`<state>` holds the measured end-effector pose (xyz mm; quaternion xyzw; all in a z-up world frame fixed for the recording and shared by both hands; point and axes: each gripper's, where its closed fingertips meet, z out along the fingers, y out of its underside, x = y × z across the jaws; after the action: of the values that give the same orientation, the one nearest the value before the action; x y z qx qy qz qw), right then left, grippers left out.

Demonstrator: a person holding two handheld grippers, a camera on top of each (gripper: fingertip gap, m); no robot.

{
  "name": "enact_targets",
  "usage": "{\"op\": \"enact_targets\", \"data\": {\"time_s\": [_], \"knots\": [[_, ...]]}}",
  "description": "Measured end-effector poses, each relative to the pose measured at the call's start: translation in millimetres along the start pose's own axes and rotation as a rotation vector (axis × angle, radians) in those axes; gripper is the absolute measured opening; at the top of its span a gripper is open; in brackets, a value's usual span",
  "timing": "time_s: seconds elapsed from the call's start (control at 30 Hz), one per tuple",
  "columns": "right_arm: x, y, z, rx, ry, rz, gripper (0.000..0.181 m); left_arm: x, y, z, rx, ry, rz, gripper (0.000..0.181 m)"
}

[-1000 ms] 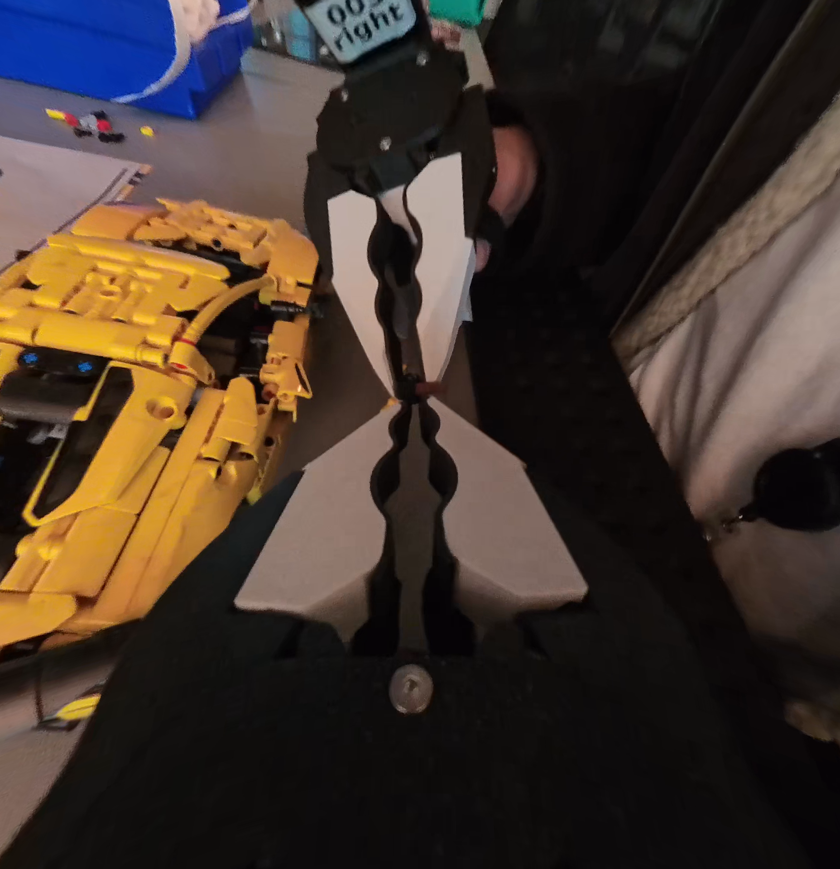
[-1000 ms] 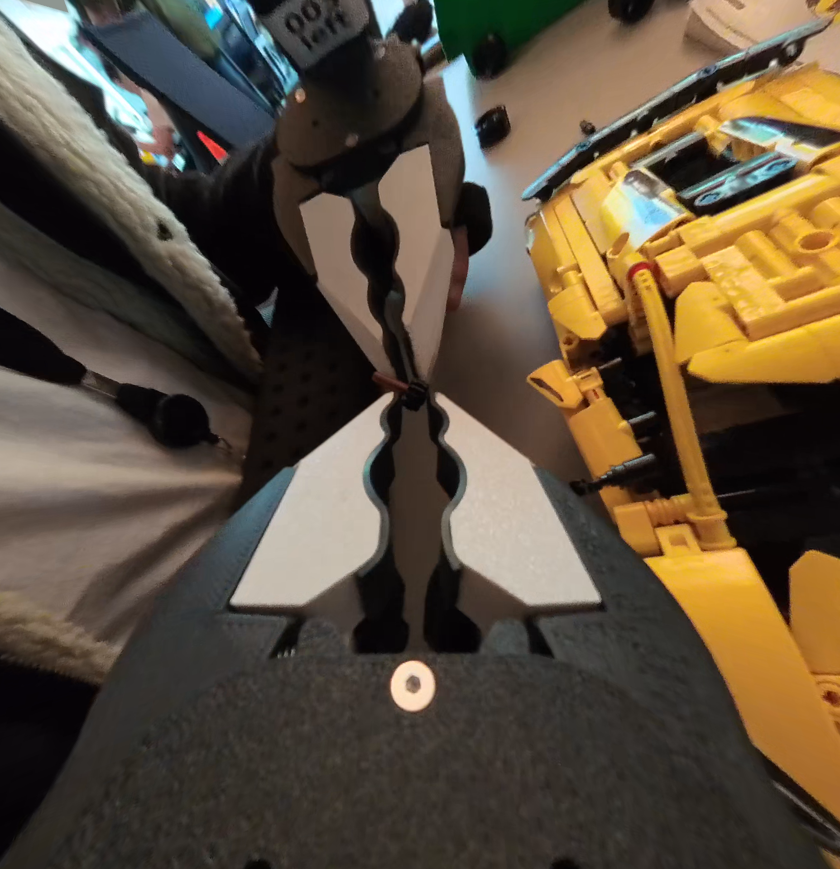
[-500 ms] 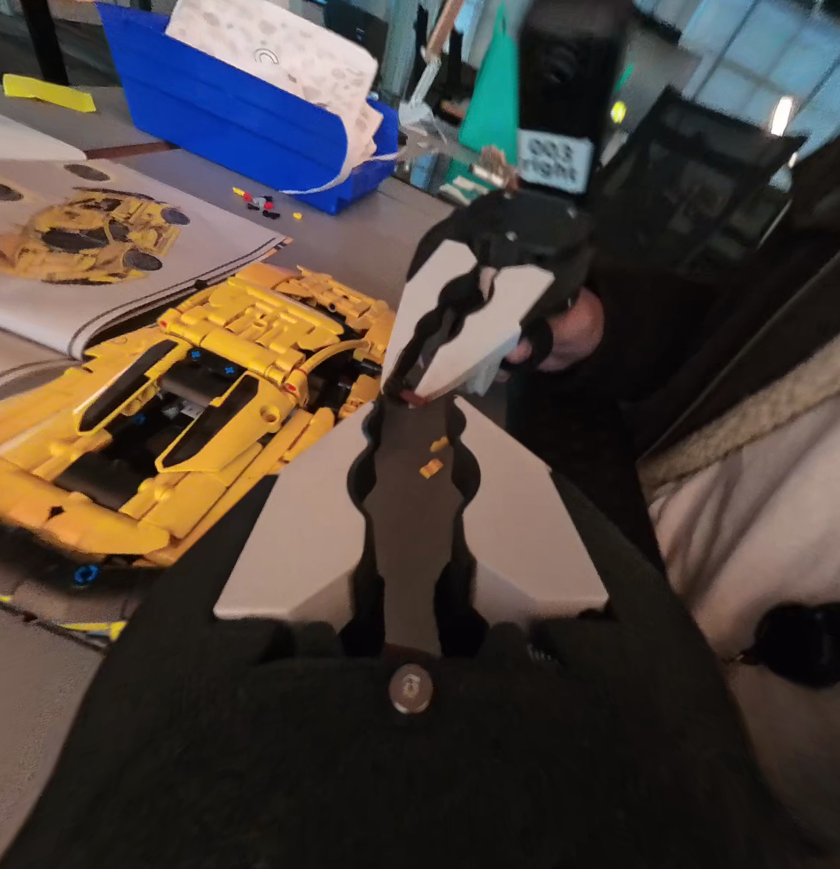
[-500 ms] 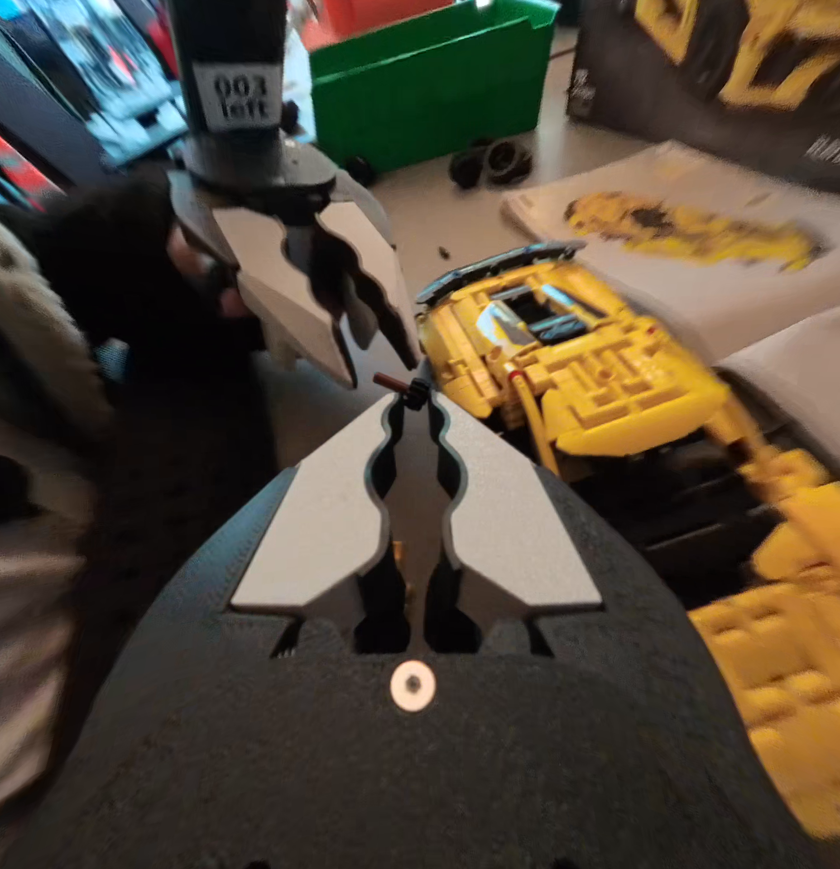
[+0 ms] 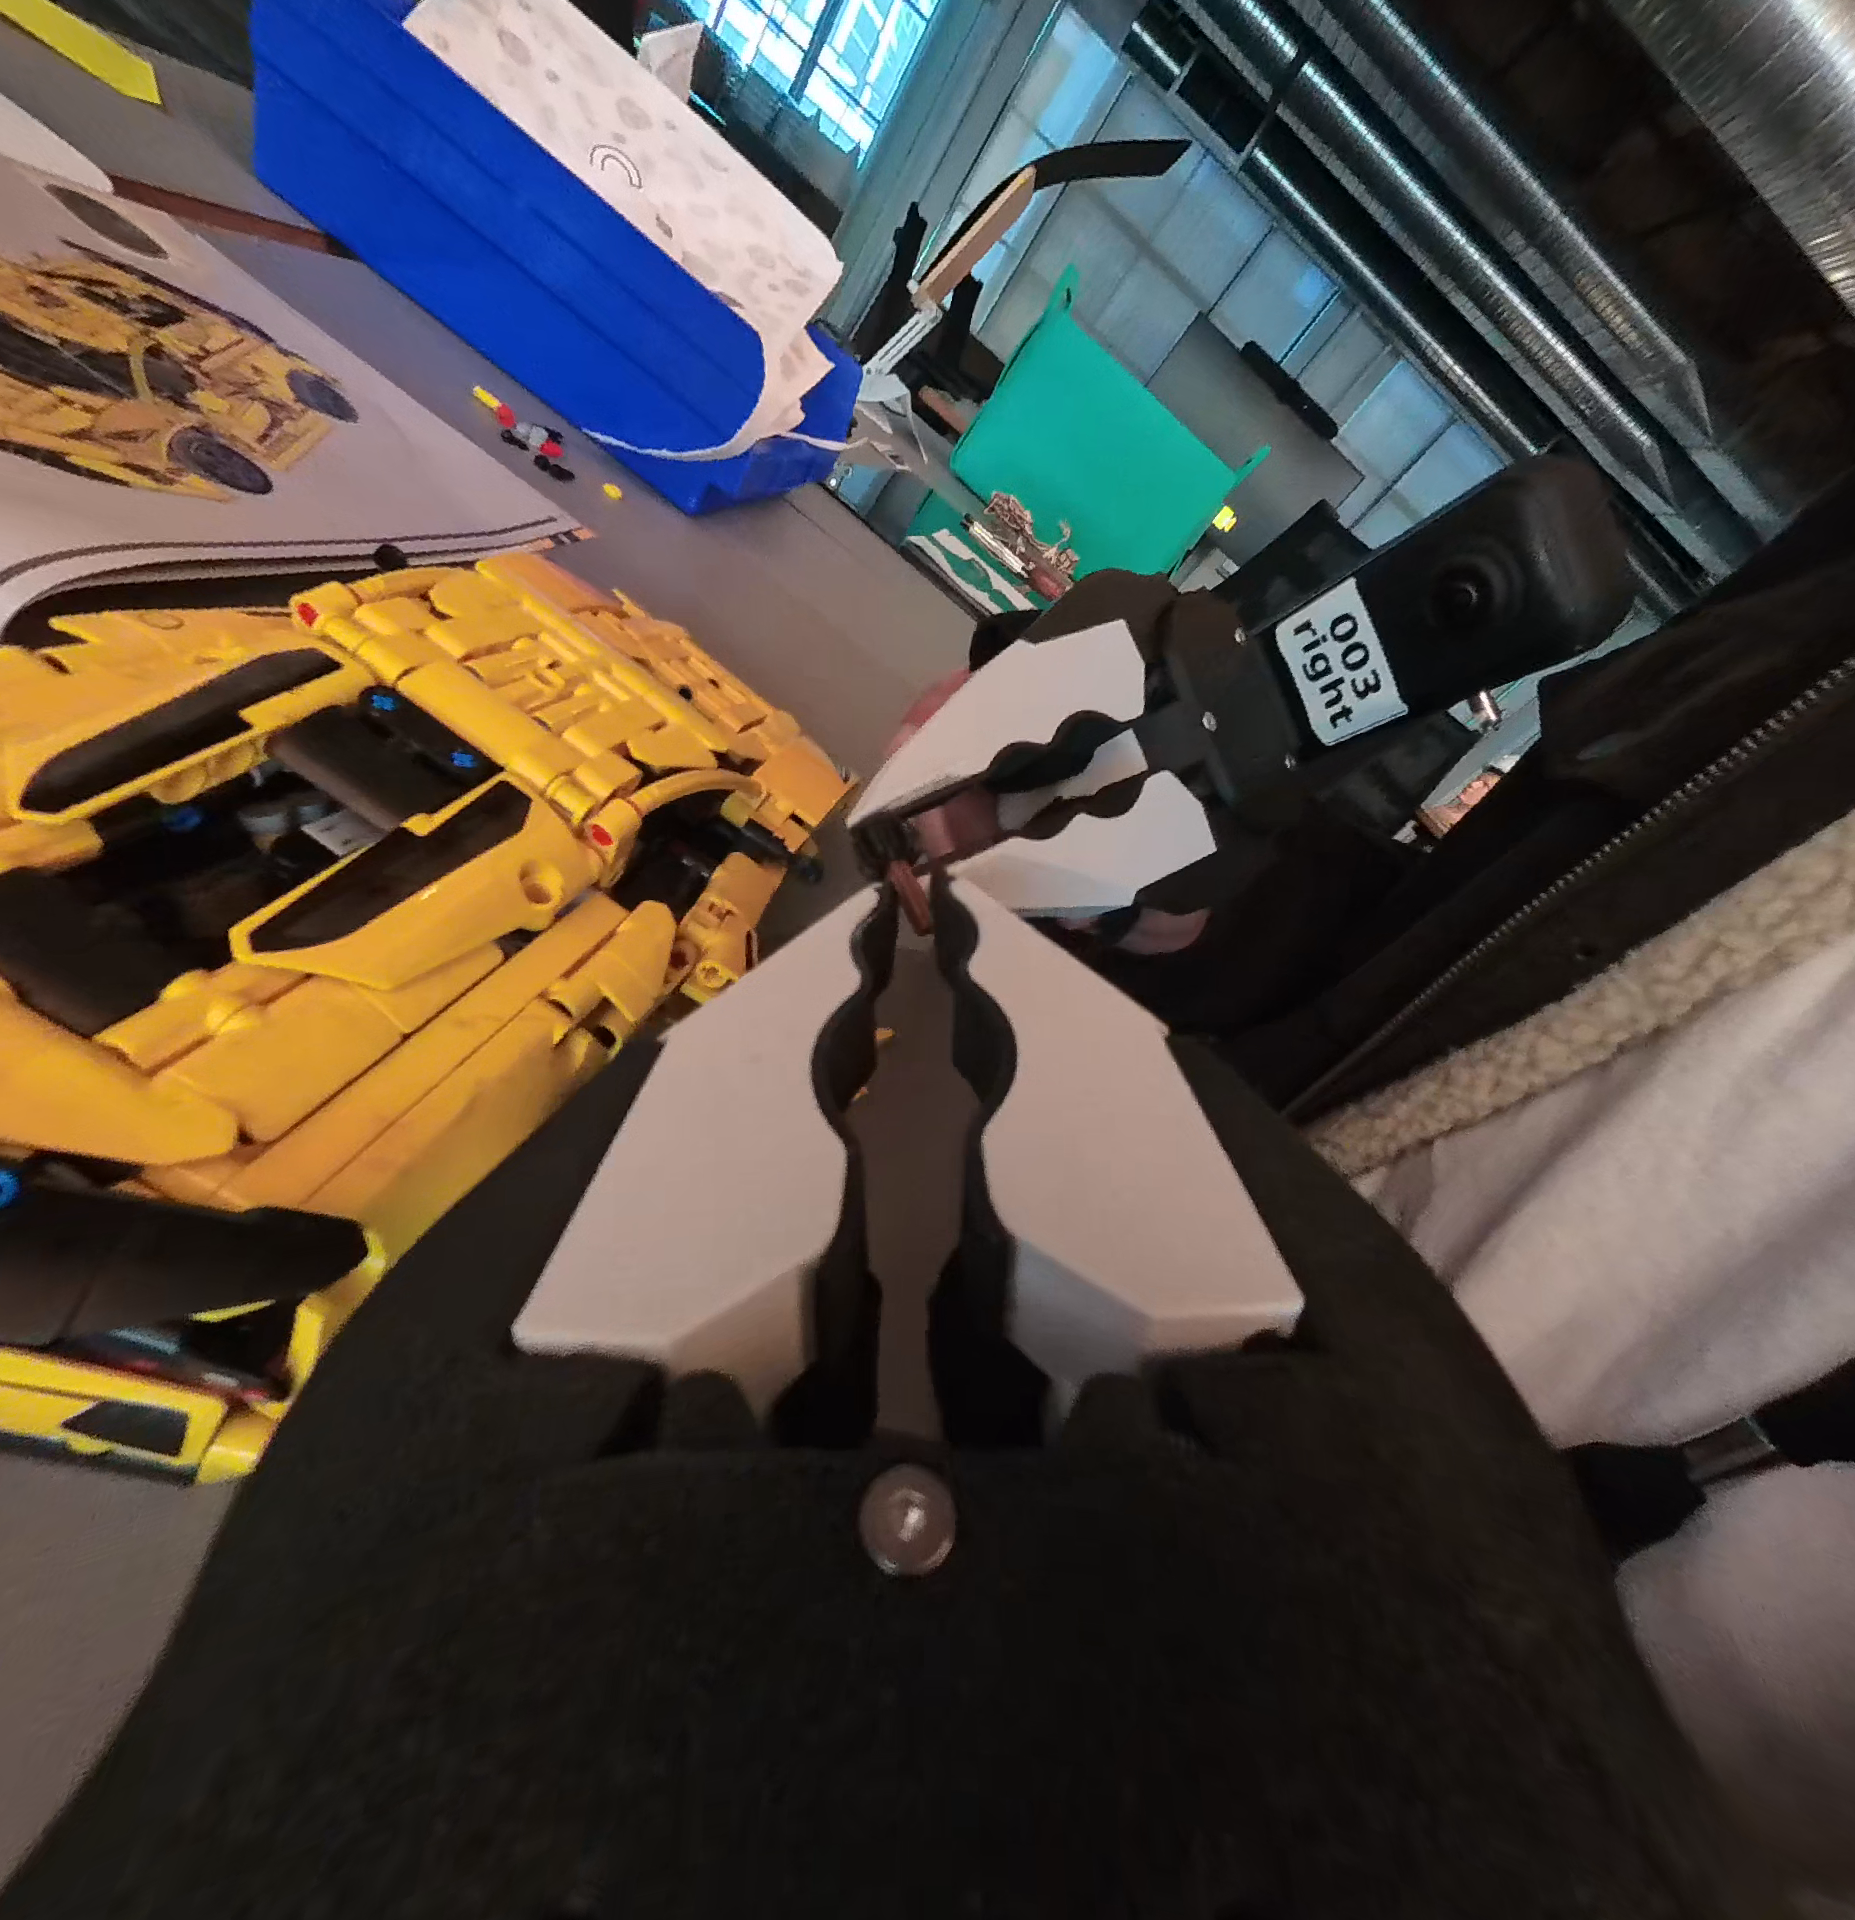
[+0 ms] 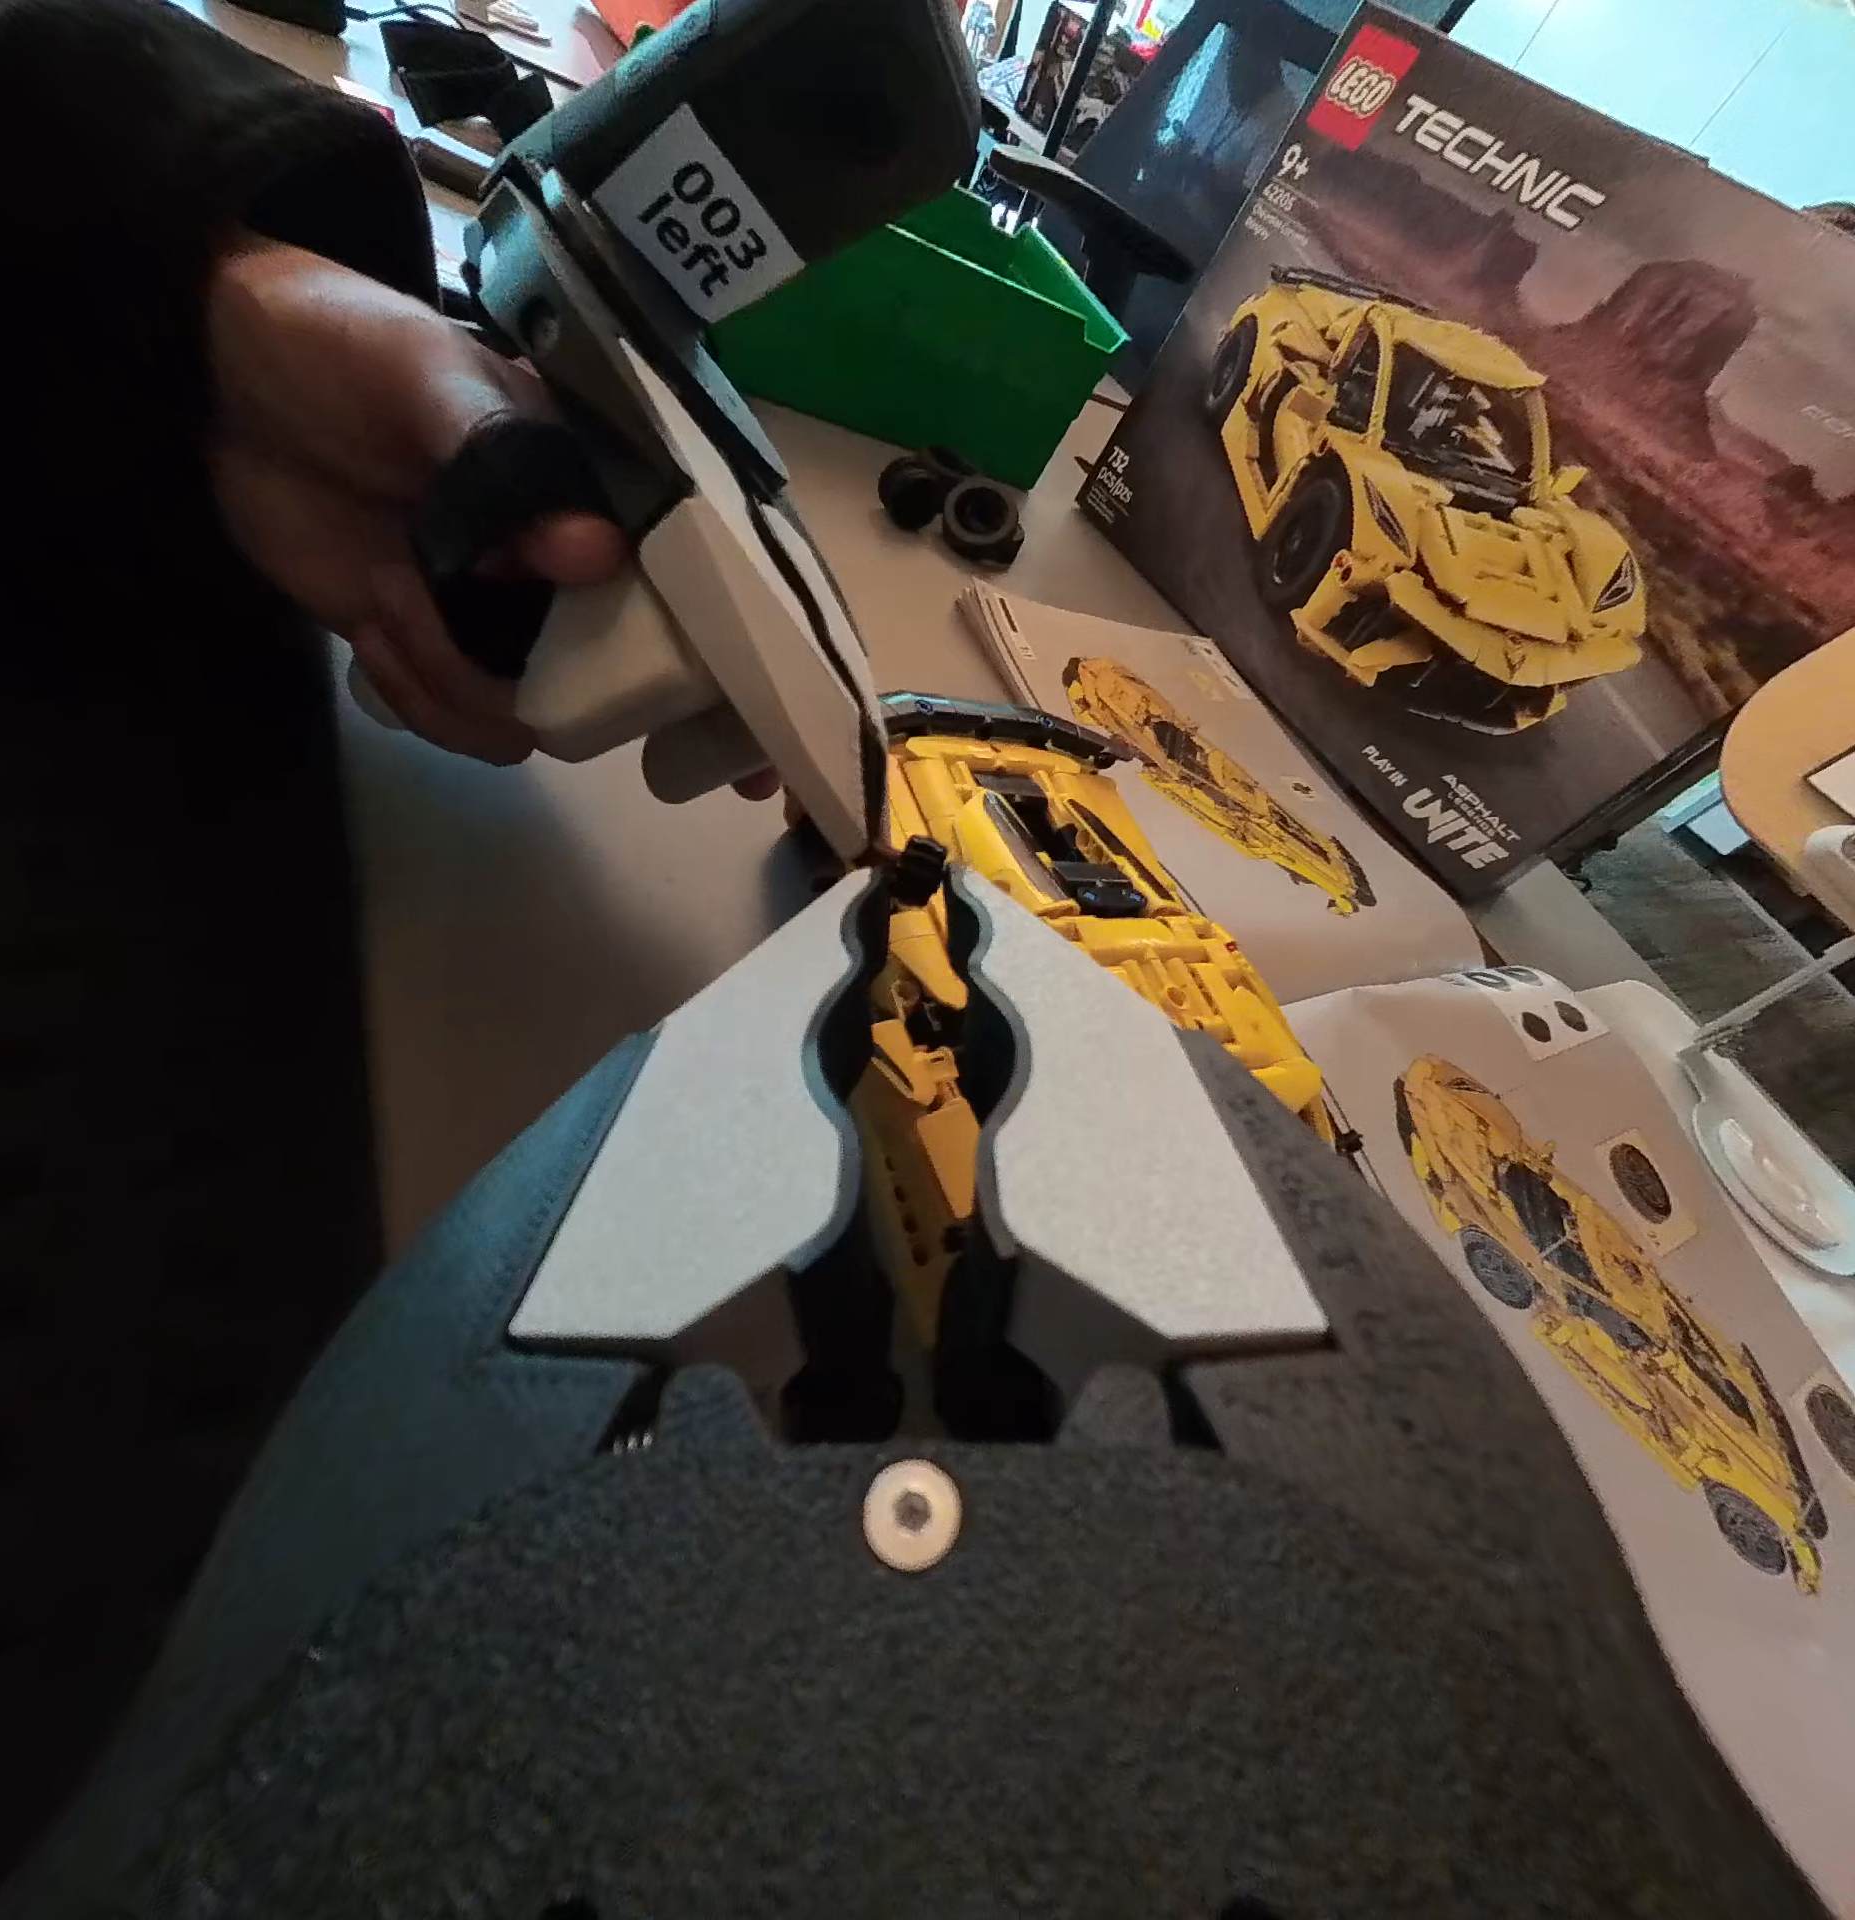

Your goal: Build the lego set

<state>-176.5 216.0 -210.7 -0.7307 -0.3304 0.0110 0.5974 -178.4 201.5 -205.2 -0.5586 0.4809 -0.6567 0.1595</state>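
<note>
The yellow lego car (image 5: 310, 862) sits on the table (image 5: 819, 582) at nine o'clock. At centre, left tongs (image 5: 907, 896) pinch a brown pin (image 5: 912, 902); right tongs (image 5: 881, 831), at one o'clock, grip a black connector (image 6: 918, 868), seemingly to join them.

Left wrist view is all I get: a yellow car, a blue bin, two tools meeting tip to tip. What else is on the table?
Observer: A set box picturing the car stands beyond the yellow car.
Operator: Any spare parts?
Observer: Black tyres lie beside a green bin.
Operator: What does the right tool grip?
Observer: A small black piece, on the brown pin that the left tool holds.
</note>
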Motion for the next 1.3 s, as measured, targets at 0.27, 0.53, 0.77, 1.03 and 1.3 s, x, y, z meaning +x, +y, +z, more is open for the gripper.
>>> {"op": "enact_targets", "data": {"time_s": [0.27,0.53,0.77,1.03,1.3], "knots": [[-1,1,-2,0.03,-0.09,0.326,0.02,4,-5,-5,0.02,-0.028,0.166,0.004],[3,-28,-6,0.16,-0.484,1.064,0.041,7,-28,-19,0.138,-0.116,0.426,0.004],[2,-35,-2,0.129,-0.56,1.176,0.021,12,-18,-12,0.086,-0.147,0.575,0.004],[-3,-31,-5,0.092,-0.552,1.131,0.013,12,-12,-10,0.049,-0.146,0.59,0.004],[0,-21,0,0.036,-0.456,1.016,0.013,-1,-11,-9,0.024,-0.192,0.52,0.005]]}}
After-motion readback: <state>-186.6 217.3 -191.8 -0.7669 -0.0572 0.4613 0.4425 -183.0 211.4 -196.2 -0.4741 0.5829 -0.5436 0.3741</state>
